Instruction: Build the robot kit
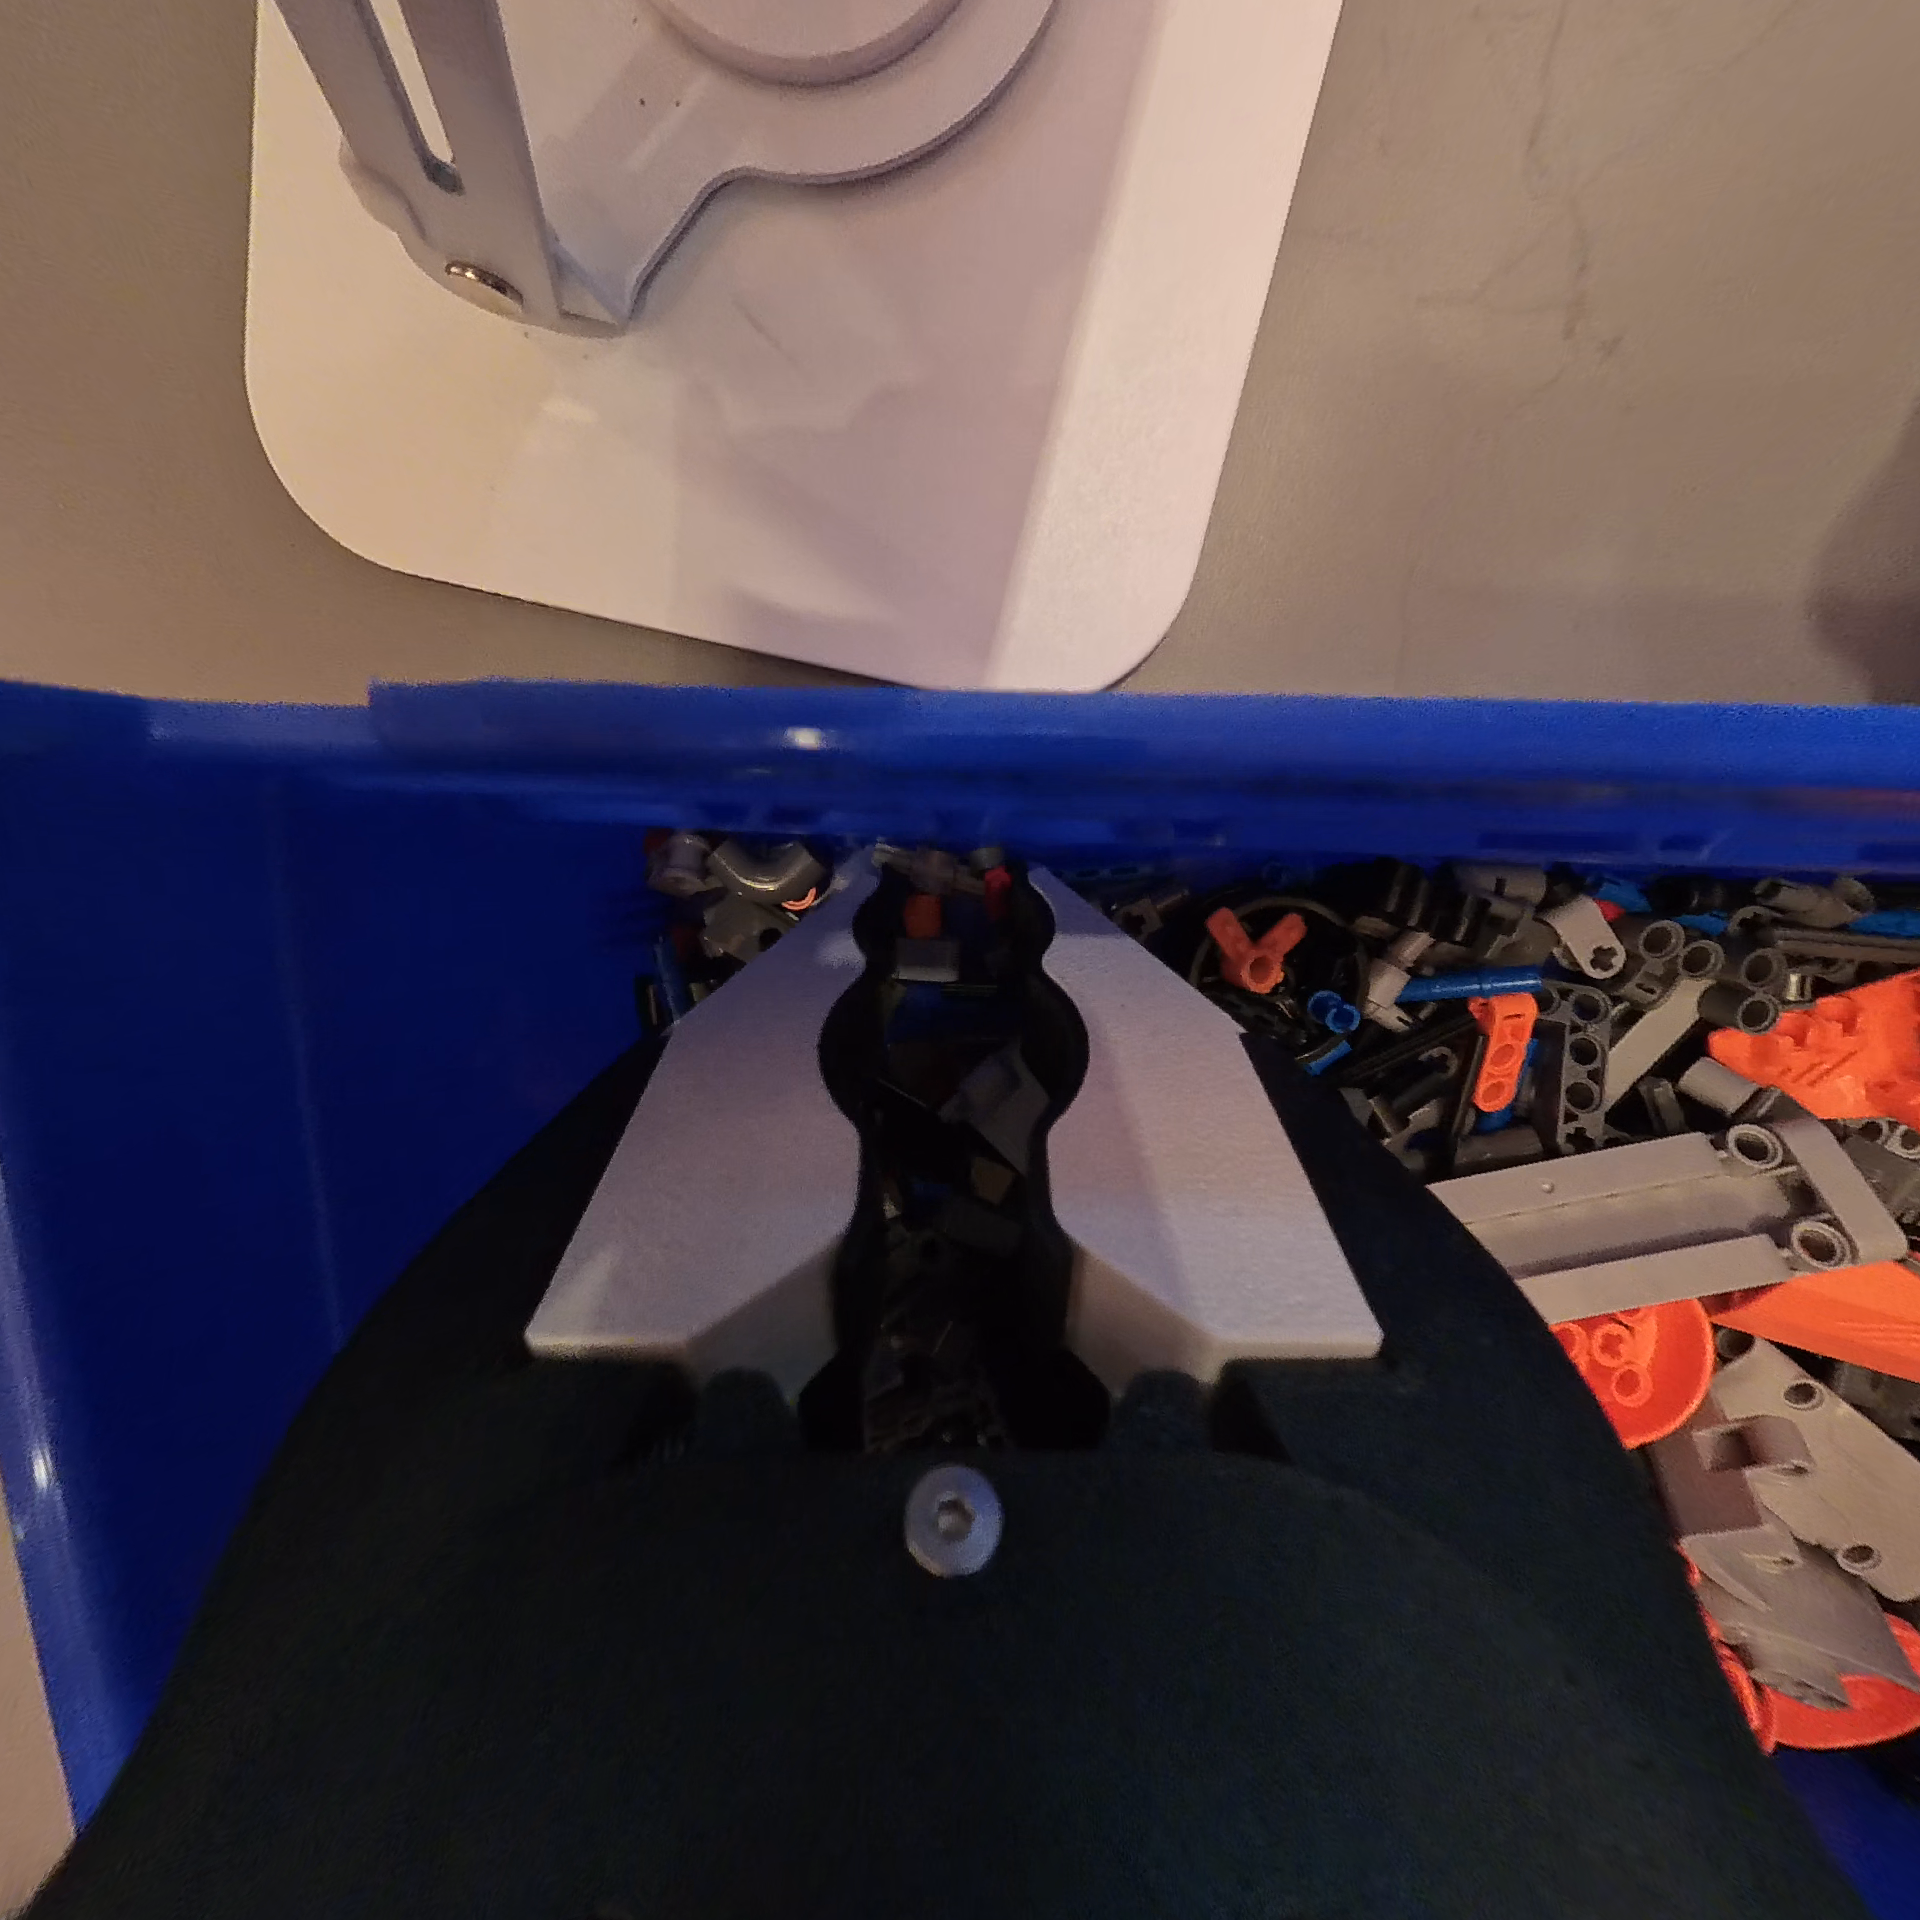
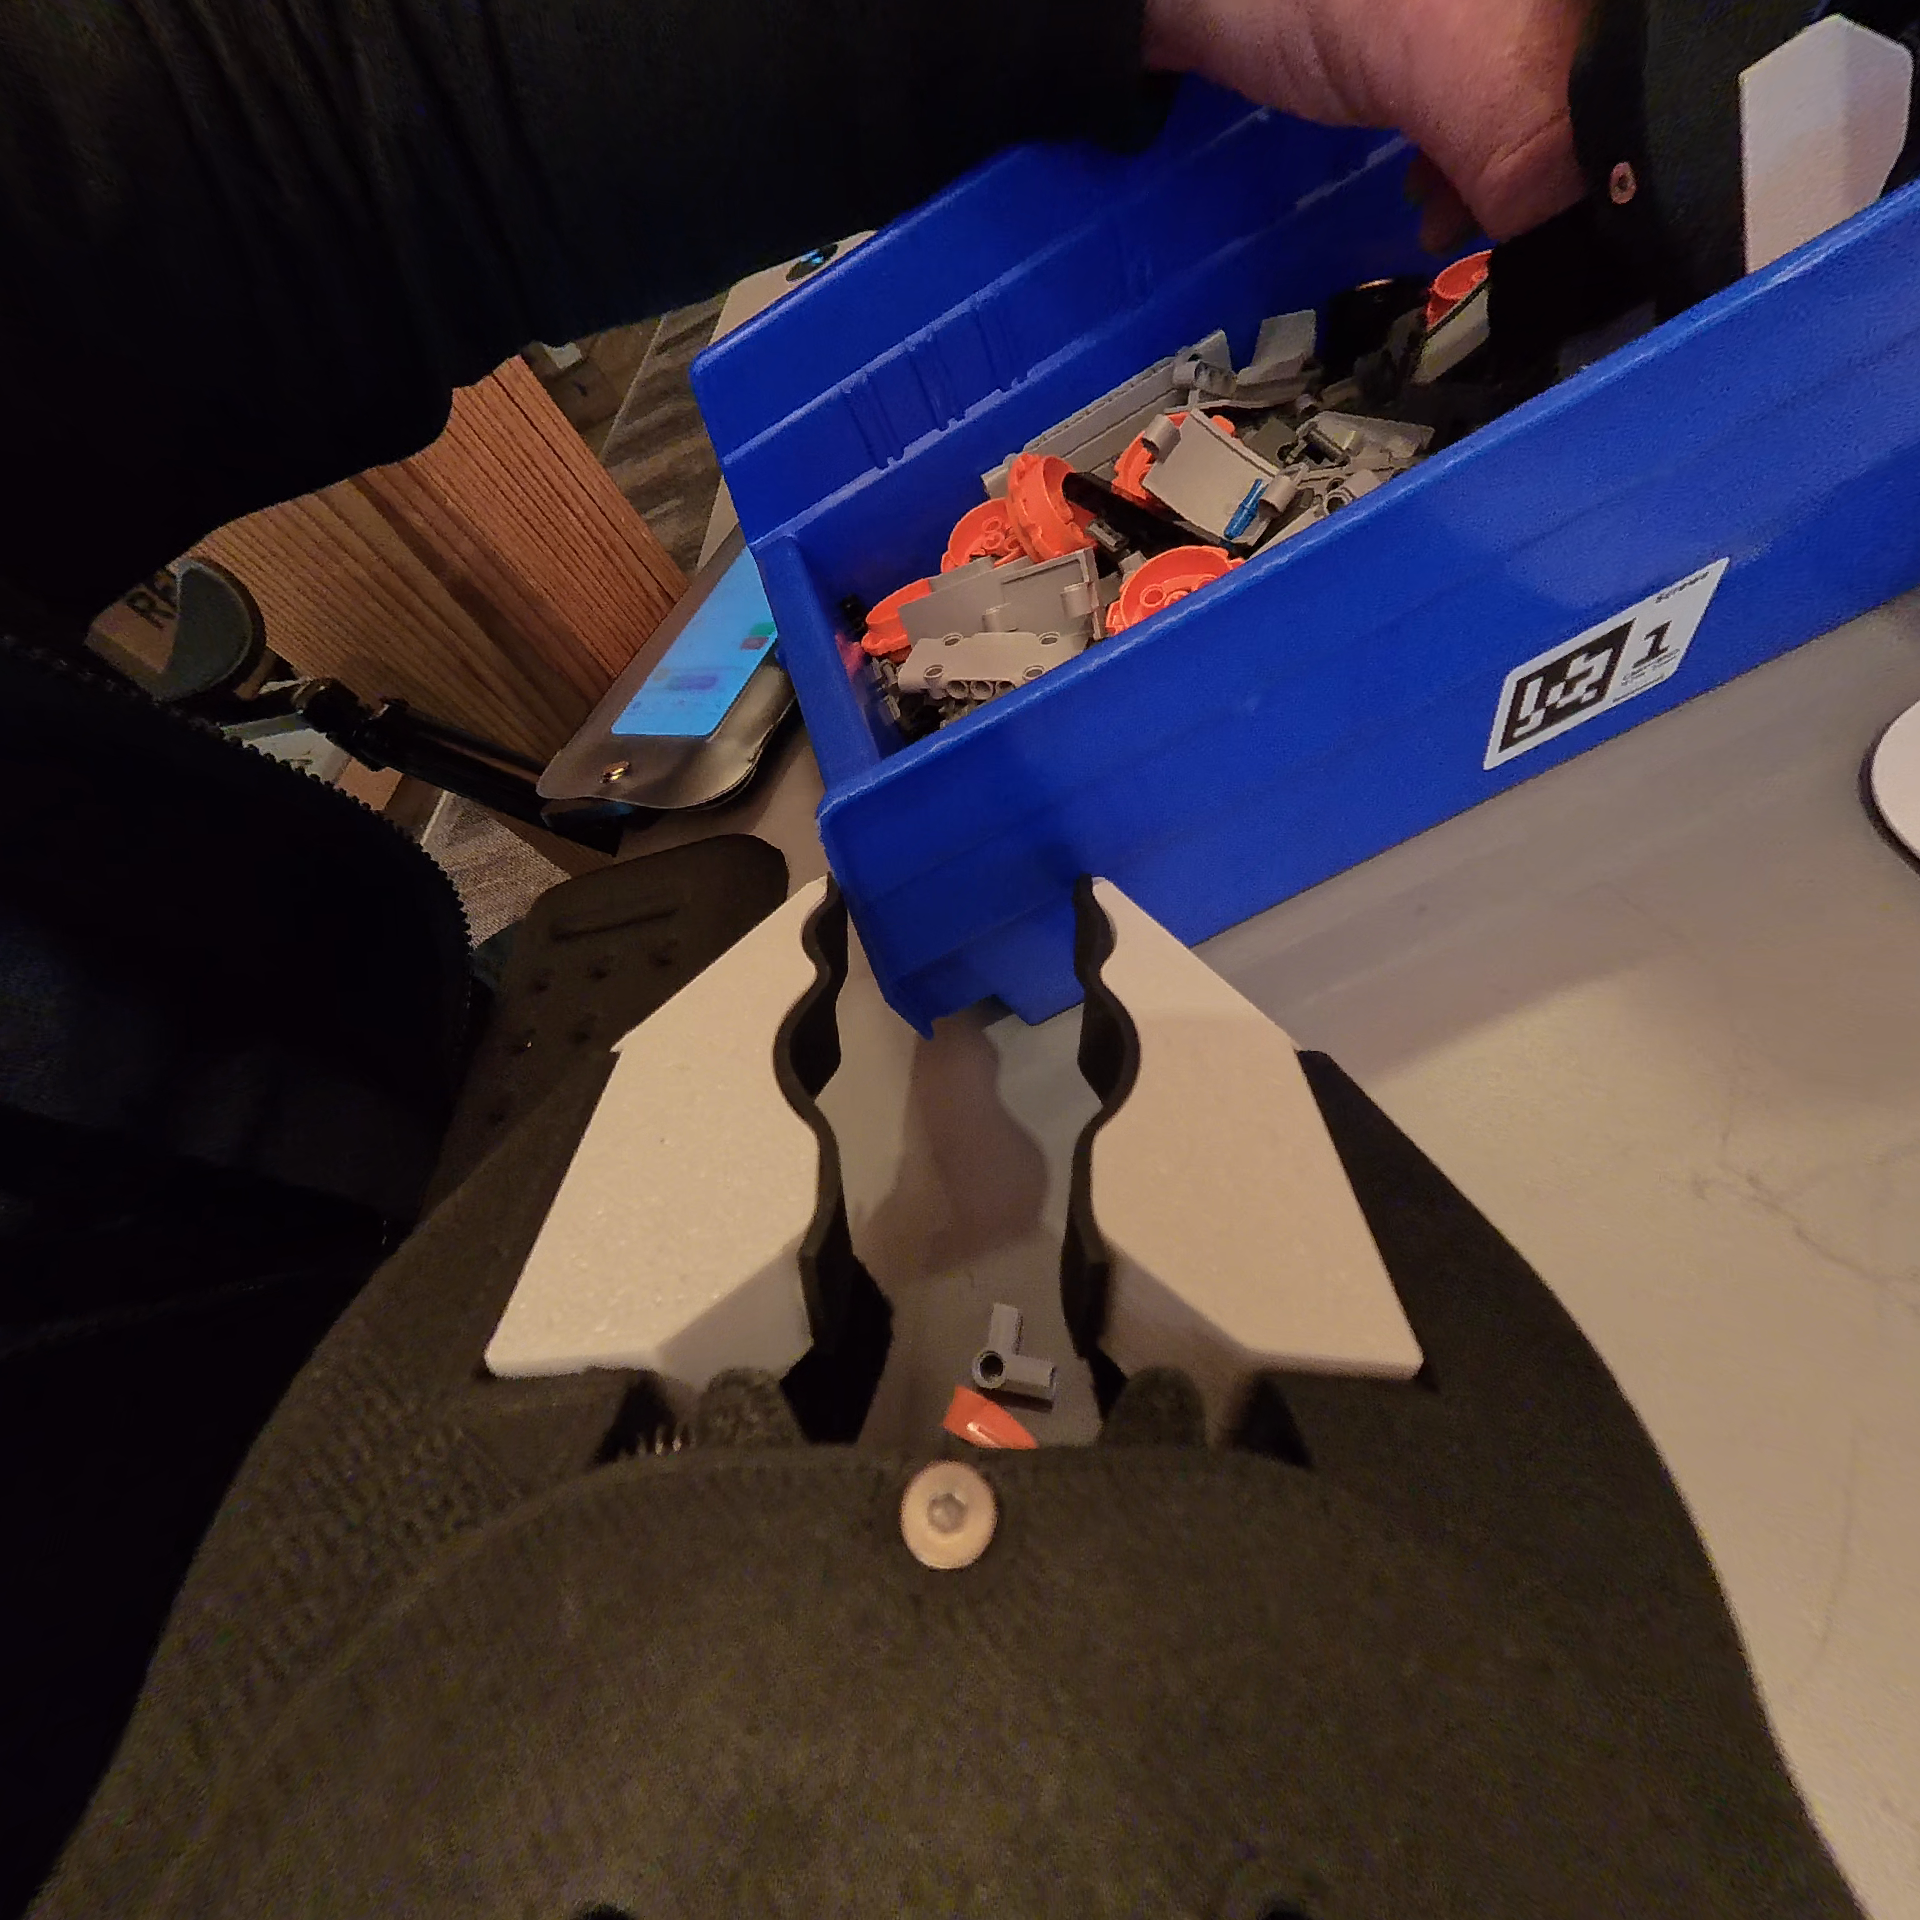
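Down in the blue bin (image 1: 156, 1039), the left gripper (image 1: 956, 914) has its jaws only a narrow gap apart, tips buried among the loose building pieces (image 1: 1558, 1039) at the far wall. Small dark, blue and orange bits show in the gap, but I can't tell if anything is actually pinched. More grey beams and orange wheels are piled off to the right of those jaws. Past the tips and the bin's rim sits a white stand base (image 1: 727, 468) on the grey surface (image 1: 1558, 312).

Right gripper (image 2: 961, 894) is outside the bin with jaws wide open, holding nothing, its tips at the bin's near corner (image 2: 935, 935). Between the jaws, back near the body, a small grey connector (image 2: 1013, 1361) and an orange piece (image 2: 987, 1429) lie on the surface. A black-and-white marker sticker (image 2: 1600, 665) is on the bin's side wall right of the jaws. Farther off, a hand (image 2: 1403, 104) holds the other gripper over the bin, and a lit phone (image 2: 696, 665) lies to the left.
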A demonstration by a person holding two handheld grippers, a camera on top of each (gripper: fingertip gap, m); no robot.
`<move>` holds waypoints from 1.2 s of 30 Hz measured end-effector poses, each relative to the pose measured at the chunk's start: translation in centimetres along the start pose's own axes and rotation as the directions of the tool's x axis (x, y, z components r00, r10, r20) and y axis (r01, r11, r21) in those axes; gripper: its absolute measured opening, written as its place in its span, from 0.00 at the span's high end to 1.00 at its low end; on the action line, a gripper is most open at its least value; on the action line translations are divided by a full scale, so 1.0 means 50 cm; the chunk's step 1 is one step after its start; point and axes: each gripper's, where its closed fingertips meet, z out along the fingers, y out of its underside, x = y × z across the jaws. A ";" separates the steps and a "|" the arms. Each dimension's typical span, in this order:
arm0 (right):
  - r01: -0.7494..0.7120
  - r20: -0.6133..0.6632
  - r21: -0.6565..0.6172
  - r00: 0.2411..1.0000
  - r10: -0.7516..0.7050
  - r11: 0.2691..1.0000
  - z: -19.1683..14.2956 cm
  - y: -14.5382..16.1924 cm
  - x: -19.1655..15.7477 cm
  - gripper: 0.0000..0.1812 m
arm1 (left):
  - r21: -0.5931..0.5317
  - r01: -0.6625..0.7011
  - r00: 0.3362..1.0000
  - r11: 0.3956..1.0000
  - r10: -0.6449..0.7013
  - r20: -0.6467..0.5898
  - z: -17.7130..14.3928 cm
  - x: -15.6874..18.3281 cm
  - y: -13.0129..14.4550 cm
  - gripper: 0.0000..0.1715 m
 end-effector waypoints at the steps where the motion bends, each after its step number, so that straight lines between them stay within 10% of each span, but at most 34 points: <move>1: 0.000 0.000 0.000 1.000 0.000 1.000 0.000 0.000 0.000 0.77 | 0.000 0.000 1.000 1.000 0.000 -0.004 0.000 0.001 0.000 0.89; 22: 0.047 -0.028 0.029 0.999 -0.046 0.999 -0.016 -0.020 0.001 0.77 | 0.124 -0.119 0.993 0.985 0.115 0.040 -0.114 0.057 -0.027 0.91; 36: 0.113 -0.176 0.246 0.982 -0.070 0.963 -0.217 -0.170 0.012 0.80 | 0.236 -0.321 0.937 0.917 0.273 0.217 -0.249 0.205 -0.194 0.92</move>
